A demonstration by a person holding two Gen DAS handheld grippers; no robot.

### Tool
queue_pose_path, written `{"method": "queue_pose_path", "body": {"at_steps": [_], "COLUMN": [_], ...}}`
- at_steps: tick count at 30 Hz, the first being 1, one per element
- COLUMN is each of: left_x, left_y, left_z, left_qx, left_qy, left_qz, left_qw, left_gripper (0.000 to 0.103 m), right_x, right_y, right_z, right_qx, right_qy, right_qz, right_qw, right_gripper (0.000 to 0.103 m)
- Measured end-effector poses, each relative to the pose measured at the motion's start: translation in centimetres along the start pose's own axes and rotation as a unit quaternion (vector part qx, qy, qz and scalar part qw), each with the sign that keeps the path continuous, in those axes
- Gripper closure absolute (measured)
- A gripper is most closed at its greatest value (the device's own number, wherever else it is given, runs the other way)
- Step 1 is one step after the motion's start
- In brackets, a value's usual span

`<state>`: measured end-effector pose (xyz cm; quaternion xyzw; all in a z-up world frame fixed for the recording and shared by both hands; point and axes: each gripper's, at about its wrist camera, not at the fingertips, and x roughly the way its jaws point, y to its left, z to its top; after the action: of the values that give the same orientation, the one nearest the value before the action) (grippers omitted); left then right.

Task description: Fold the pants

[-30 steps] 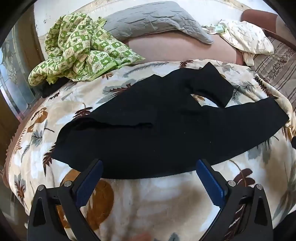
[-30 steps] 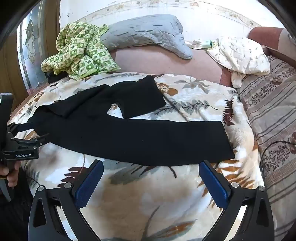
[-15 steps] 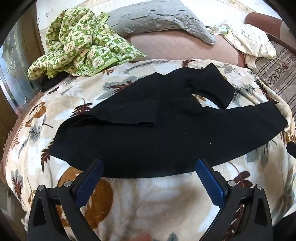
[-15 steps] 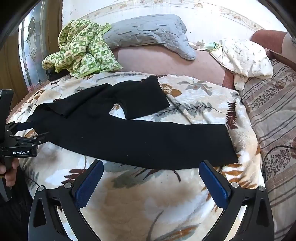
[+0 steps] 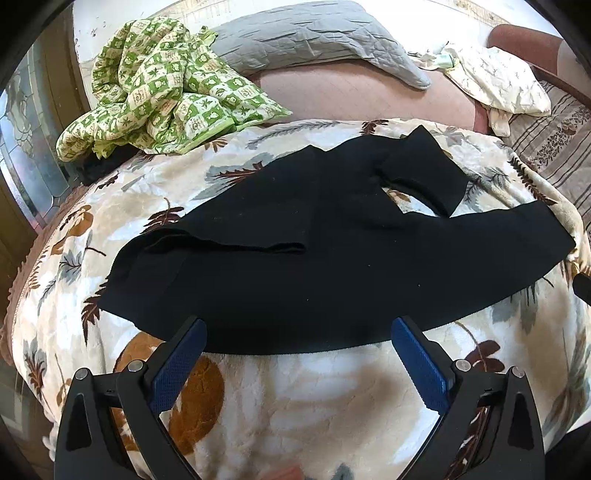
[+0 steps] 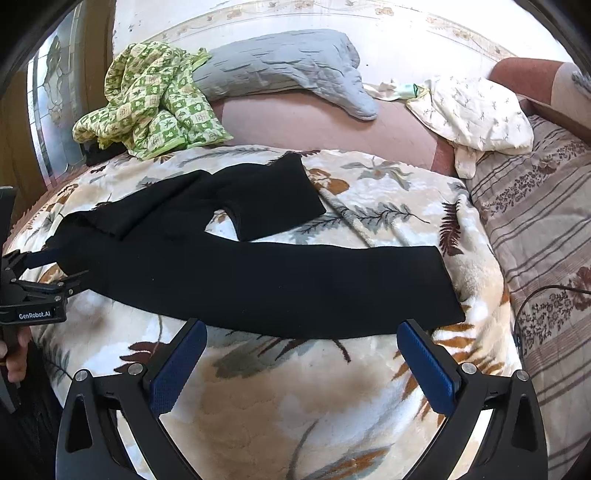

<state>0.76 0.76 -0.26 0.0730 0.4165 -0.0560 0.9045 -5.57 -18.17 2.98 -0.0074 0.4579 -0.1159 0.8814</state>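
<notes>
The black pants (image 5: 325, 258) lie flat on the leaf-pattern blanket (image 5: 295, 398), and every place here is given from the pants. One leg runs long toward the striped cover (image 6: 546, 236) and ends near the blanket's edge. The other leg is bent back on itself, so its cuff lies on the far side of the long leg, and a small piece of blanket shows between the two. On the waist end, a flap of cloth is turned over and makes a raised edge.

The left gripper (image 5: 297, 345) has both jaws wide apart and holds nothing; its blue pads sit just at the near hem of the pants. The right gripper (image 6: 301, 345) is also wide open and empty, at the near hem of the long leg. In the right view the left gripper appears at the waist end, held by a hand (image 6: 14, 354).

Compared with a second ago, both views have come a little nearer and lower over the pants, and the pants themselves have not moved. So the folding has probably not begun, and the two grippers seem to be approaching for a first grasp. The bent leg likely needs to be straightened or laid on the long leg before any fold.

Beyond the pants lie a green quilt (image 5: 162, 85), a grey pillow (image 5: 314, 33) and a cream pillow (image 6: 469, 110), all well apart from them.
</notes>
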Motion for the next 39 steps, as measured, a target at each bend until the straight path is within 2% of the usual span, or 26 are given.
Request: {"method": "queue_pose_path", "body": {"at_steps": [12,19,39], "left_x": [0.3,0.3,0.5], "left_y": [0.0,-0.1,-1.2], "left_z": [0.3,0.3,0.0], "left_qx": [-0.001,0.000,0.010], "left_qy": [0.006,0.005,0.010], "left_qz": [0.001,0.004,0.011], "left_qw": [1.0000,1.0000,0.9998], "left_gripper": [0.002,0.002,0.002], "right_x": [-0.4,0.6,-0.7], "right_y": [0.1,-0.2,-2.5], "right_z": [0.7,0.4,0.1], "right_qx": [-0.014,-0.010,0.029], "right_qy": [-0.022,0.015,-0.010], "right_qz": [-0.058,-0.061,-0.094], "right_qw": [0.998,0.998,0.995], "right_gripper": [0.001,0.001,0.001]}}
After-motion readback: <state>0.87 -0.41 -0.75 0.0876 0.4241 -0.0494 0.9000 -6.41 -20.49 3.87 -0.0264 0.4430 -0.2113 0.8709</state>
